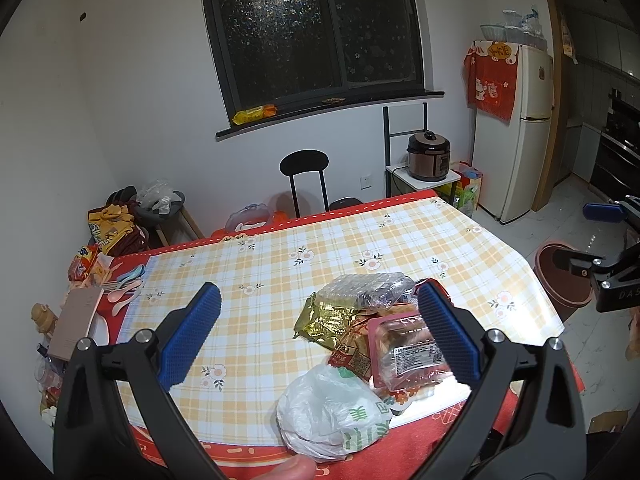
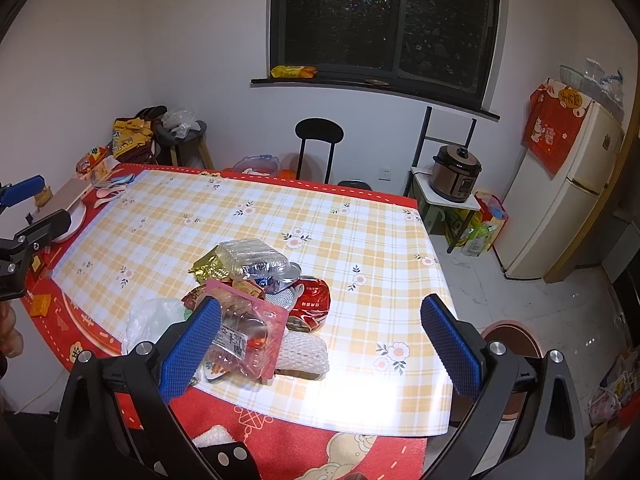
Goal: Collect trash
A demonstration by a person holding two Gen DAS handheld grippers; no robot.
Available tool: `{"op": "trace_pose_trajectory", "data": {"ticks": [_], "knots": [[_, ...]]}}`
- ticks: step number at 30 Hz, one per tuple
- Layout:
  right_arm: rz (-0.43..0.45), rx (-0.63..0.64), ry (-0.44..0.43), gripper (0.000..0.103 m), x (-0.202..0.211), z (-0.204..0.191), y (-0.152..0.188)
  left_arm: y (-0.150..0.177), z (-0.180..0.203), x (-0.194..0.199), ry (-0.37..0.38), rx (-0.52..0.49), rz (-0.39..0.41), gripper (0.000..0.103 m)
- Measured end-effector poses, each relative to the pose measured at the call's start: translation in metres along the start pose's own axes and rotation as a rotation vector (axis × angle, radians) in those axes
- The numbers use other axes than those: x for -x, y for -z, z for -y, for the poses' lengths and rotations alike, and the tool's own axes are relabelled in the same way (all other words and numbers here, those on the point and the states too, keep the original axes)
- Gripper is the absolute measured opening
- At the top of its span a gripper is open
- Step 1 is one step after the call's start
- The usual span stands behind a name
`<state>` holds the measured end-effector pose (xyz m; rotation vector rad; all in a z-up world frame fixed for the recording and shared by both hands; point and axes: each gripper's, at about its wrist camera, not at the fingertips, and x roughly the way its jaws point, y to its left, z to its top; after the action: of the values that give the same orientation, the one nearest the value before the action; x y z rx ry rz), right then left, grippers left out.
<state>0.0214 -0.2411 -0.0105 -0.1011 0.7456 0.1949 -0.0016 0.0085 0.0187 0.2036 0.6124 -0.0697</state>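
Hovering above the worktop [image 2: 360,216], both grippers are being held with jaws spread wide and nothing in them: the left gripper [image 1: 318,334] over the trash pile [image 2: 260,300], the right gripper [image 2: 320,344] just beside it. The heap is lying near the front edge, with the brown bin [image 1: 560,276] waiting on the floor beyond. The crinkly white bag [image 1: 332,412] is probably best pinched by a fold, the rigid clear tray [image 1: 408,354] by its rim, and the dented red can [image 2: 314,300] squarely across.
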Motion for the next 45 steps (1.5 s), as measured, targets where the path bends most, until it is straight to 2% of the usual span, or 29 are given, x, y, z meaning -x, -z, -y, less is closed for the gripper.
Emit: {"op": "trace_pose_trajectory", "data": {"ticks": [16, 28, 30, 39, 43, 45], "knots": [[-0.002, 0.005, 0.005, 0.098, -0.001, -0.003, -0.004, 0.002, 0.001, -0.001, 0.003, 0.001, 0.003, 0.097], [-0.008, -0.004, -0.009, 0.098, 0.0, 0.016, 0.004, 0.011, 0.007, -0.004, 0.003, 0.012, -0.014, 0.097], [-0.009, -0.003, -0.01, 0.098, -0.004, 0.002, 0.002, 0.012, 0.008, -0.005, 0.004, 0.015, -0.018, 0.097], [0.014, -0.058, -0.102, 0.098, -0.012, 0.003, 0.013, 0.018, -0.008, -0.015, 0.022, 0.055, -0.067, 0.097], [0.026, -0.032, -0.113, 0.098, -0.028, -0.008, 0.022, 0.033, -0.026, -0.029, 0.024, 0.109, -0.114, 0.097], [0.007, -0.01, -0.12, 0.098, -0.04, -0.015, 0.03, 0.048, -0.039, -0.041, 0.065, 0.156, -0.158, 0.097]]}}
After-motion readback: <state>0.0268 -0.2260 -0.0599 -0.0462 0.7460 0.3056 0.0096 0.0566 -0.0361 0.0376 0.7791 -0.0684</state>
